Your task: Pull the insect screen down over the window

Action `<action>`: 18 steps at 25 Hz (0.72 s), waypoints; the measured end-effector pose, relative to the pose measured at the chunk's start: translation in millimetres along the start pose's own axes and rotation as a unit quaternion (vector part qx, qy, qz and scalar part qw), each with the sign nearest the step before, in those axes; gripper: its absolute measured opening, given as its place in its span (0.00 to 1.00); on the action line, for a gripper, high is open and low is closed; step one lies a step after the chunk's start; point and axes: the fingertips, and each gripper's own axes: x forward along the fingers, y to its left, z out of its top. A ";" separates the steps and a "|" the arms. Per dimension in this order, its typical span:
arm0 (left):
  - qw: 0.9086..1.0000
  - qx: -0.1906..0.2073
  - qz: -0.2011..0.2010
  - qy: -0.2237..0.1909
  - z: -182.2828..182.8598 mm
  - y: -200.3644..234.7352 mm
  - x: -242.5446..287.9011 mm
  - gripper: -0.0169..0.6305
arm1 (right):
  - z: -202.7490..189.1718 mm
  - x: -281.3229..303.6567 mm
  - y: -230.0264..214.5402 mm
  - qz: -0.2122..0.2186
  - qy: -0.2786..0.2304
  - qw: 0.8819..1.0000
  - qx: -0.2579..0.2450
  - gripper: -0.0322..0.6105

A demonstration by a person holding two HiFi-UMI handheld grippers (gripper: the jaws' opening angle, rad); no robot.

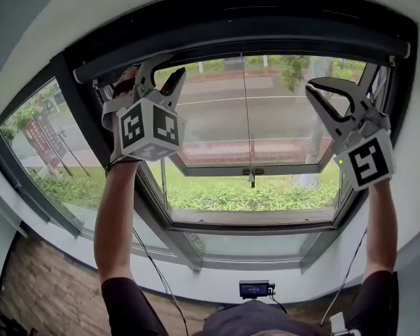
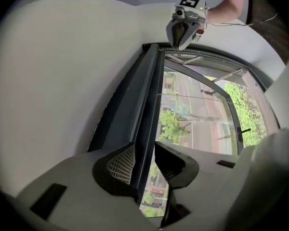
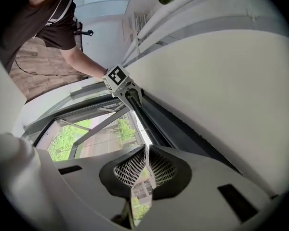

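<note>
Reaching-and-gripping step, judged from how things lie: insect screen (image 1: 266, 26) not yet drawn, rolled up in its dark housing across the 12 o'clock edge of the head view, with the window (image 1: 252, 117) bare and the street and grass plain through the glass. Left claw (image 1: 164, 68) raised at 10 o'clock, partly closed astride the screen's dark pull rail (image 2: 153, 81); seen from the left gripper view, rail running straight between the jaws of the left claw (image 2: 144, 150), pads seemingly pressed on its two faces. Right claw (image 1: 315, 88) raised at 2 o'clock just under the rail's far end, jaws all but together with only a sliver of daylight between them in the right gripper view (image 3: 147, 150), nothing held. Next move, probably: open the right claw, seat it over the rail to match the left, then draw both hands down evenly toward 6 o'clock so the rail stays level and does not jam. Writing: only black-and-white square markers on both claw cubes, no words; red roadside sign (image 1: 40, 133) at 9 o'clock and small lit device (image 1: 254, 288) at 6 o'clock too small to read; no brand visible.
</note>
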 end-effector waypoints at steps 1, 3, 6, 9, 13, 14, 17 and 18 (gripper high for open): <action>1.000 0.009 -0.012 0.003 -1.3 -4.6 3.0 0.24 | -1.6 6.6 -1.0 0.007 0.011 1.000 -0.011 0.07; 0.999 0.032 -0.030 0.004 -0.7 -11.4 9.3 0.22 | -2.0 18.0 -1.9 0.018 0.024 0.999 -0.027 0.07; 0.998 0.058 -0.033 -0.003 5.4 -7.5 17.6 0.16 | 1.0 30.0 -7.6 0.026 0.038 0.998 -0.047 0.07; 0.997 0.069 -0.042 -0.005 6.9 -6.3 18.1 0.11 | 2.8 35.7 -11.3 0.030 0.048 0.997 -0.051 0.07; 0.995 0.092 -0.048 0.000 4.5 -9.5 26.5 0.08 | -3.3 40.4 -17.5 0.031 0.078 0.995 -0.061 0.07; 0.994 0.094 -0.052 0.000 4.0 -9.7 27.0 0.08 | -4.9 42.0 -19.4 0.030 0.085 0.994 -0.064 0.07; 0.993 0.098 -0.065 0.003 2.1 -10.5 24.7 0.07 | -6.3 48.0 -28.3 0.030 0.100 0.991 -0.081 0.07; 0.993 0.101 -0.066 0.006 2.3 -11.1 24.2 0.07 | -6.9 49.8 -31.6 0.032 0.106 0.990 -0.088 0.07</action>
